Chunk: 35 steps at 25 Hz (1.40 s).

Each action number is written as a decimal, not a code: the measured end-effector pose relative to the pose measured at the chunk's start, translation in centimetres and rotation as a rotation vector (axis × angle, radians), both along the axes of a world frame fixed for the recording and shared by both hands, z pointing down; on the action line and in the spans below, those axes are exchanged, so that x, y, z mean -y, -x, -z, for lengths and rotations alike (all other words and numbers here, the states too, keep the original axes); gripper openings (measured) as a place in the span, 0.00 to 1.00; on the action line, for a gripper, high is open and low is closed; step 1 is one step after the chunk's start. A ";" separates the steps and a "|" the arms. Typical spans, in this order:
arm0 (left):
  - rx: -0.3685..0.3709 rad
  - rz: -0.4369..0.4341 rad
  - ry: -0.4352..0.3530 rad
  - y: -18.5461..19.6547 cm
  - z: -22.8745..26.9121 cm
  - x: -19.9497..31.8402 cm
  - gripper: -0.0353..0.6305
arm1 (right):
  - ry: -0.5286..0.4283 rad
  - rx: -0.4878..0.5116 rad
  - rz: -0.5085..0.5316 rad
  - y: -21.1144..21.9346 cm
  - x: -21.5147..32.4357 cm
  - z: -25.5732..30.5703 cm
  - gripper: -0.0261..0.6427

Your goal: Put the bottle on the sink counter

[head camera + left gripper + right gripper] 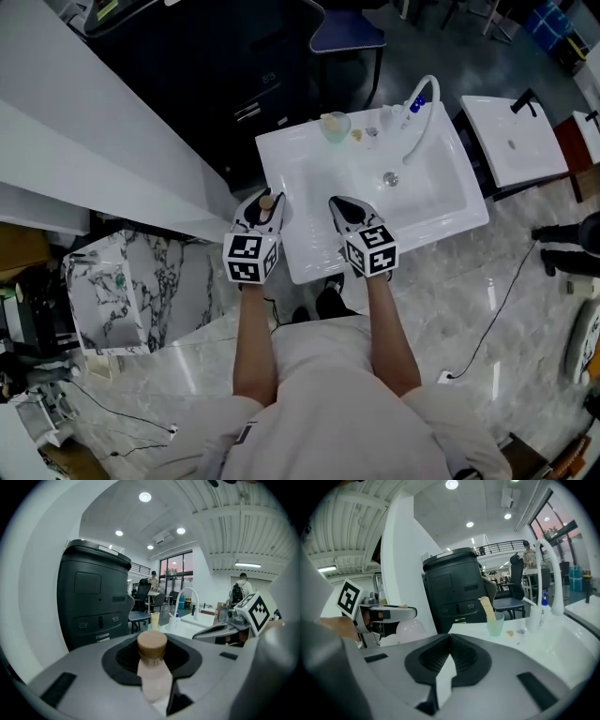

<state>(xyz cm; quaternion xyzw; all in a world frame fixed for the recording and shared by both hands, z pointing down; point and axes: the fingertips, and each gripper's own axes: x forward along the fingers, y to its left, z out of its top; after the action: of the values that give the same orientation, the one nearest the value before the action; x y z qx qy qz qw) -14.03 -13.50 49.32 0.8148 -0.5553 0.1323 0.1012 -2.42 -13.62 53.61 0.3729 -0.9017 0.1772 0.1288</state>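
My left gripper [262, 210] is shut on a pale pink bottle [153, 674] with a tan cap [267, 200]. It holds the bottle over the front left corner of the white sink [309, 262]. In the left gripper view the bottle stands upright between the dark pads [123, 660]. My right gripper [341, 206] hovers over the sink's front edge, jaws together with nothing in them [449, 641]. The right gripper view shows the left gripper [386, 615] beside it, the bottle's round pink body [410, 631] hanging below its jaws.
At the sink's far rim stand a white faucet [422, 117], a green cup [335, 126] and a small blue-topped bottle [418, 99]. The drain [391, 178] is mid-basin. A black cabinet [248, 70] stands behind, a marble block [127, 286] to the left and a second basin [511, 141] to the right.
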 end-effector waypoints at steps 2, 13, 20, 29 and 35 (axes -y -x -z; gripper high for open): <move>0.009 0.020 -0.001 0.4 0.3 1.0 0.23 | -0.001 0.017 0.014 0.3 1.5 0.3 0.05; 0.053 0.096 0.040 1.7 0.6 2.0 0.23 | 0.092 0.143 0.021 1.1 4.5 -1.0 0.05; 0.046 0.065 0.077 2.5 -0.5 3.2 0.23 | 0.111 0.152 -0.014 1.1 5.1 -1.6 0.05; 0.020 -0.127 0.086 1.4 -1.9 8.4 0.23 | 0.098 0.097 -0.174 0.1 6.7 -2.0 0.05; -0.012 -0.207 0.071 0.1 -2.4 11.8 0.23 | 0.067 -0.034 -0.202 -0.4 6.4 -1.3 0.05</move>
<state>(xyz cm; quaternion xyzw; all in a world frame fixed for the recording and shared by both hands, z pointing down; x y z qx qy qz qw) -14.16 -25.30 51.71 0.8645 -0.4625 0.1568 0.1190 -1.98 -20.03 54.89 0.4604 -0.8508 0.2128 0.1377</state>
